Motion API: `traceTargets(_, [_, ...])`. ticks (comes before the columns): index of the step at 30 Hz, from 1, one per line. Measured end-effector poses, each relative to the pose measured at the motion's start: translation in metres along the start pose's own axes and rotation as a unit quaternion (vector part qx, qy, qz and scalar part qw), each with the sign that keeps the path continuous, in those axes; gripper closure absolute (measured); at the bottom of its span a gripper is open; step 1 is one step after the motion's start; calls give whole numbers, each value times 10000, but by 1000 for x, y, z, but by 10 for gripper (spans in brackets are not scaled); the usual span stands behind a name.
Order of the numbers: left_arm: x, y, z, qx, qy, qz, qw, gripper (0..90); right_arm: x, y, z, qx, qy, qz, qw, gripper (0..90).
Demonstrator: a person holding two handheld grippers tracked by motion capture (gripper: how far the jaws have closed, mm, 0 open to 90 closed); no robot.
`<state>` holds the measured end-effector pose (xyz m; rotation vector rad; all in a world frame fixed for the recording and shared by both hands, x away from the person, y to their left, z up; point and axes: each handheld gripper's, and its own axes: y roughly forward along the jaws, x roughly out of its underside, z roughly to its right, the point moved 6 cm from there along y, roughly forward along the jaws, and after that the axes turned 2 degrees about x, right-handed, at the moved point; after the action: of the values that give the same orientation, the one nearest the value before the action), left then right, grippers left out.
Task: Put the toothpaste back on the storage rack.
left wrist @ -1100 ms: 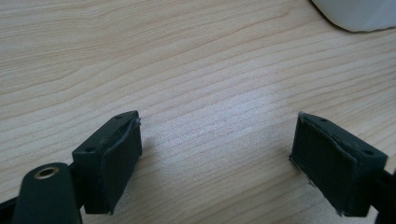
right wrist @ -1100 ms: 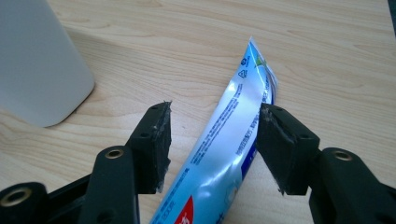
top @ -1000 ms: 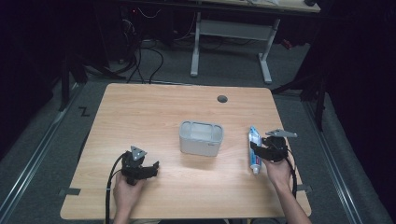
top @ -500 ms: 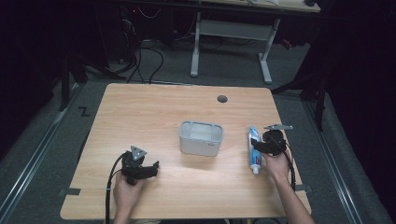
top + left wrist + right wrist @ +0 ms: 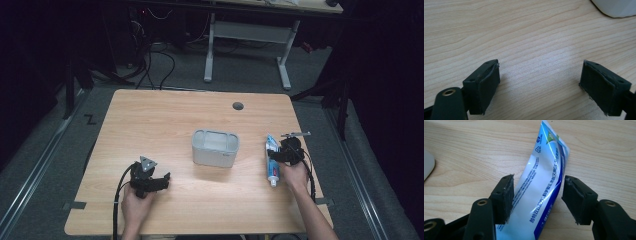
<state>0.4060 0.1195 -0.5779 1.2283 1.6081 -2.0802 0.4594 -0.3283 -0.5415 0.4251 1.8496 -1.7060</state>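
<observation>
high view: toothpaste tube (image 5: 271,161) lies on the table (image 5: 165,120) right of the grey tub (image 5: 215,148), right gripper (image 5: 280,156) over it, left gripper (image 5: 159,181) down by the near edge | left gripper view: jaws spread wide over bare wood | right gripper view: jaws spread, straddling the tube (image 5: 541,195), left pad looks to be brushing it, no pinch

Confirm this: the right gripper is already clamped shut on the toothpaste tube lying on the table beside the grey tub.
Not clamped. In the right gripper view the right gripper has its jaws open on either side of the toothpaste tube, with gaps showing. The tube does lie on the table beside the grey tub.
</observation>
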Motion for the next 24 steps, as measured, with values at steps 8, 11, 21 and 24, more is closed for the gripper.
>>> traceTargets(8, [0, 0, 0, 14, -5, 2, 10000, 164, -1, 8, -2, -202, 146, -165, 9996, 422])
traceTargets(11, [0, 0, 0, 10, -14, 10, 10000, 164, -2, 12, -1, -339, 231, -317, 9987, 428])
traceTargets(21, [0, 0, 0, -21, -2, 1, 10000, 164, 0, 19, -7, -18, -208, -645, 9977, 513])
traceTargets(24, [0, 0, 0, -21, -2, 2, 10000, 164, -1, 19, -8, 3, -319, -742, 9967, 545])
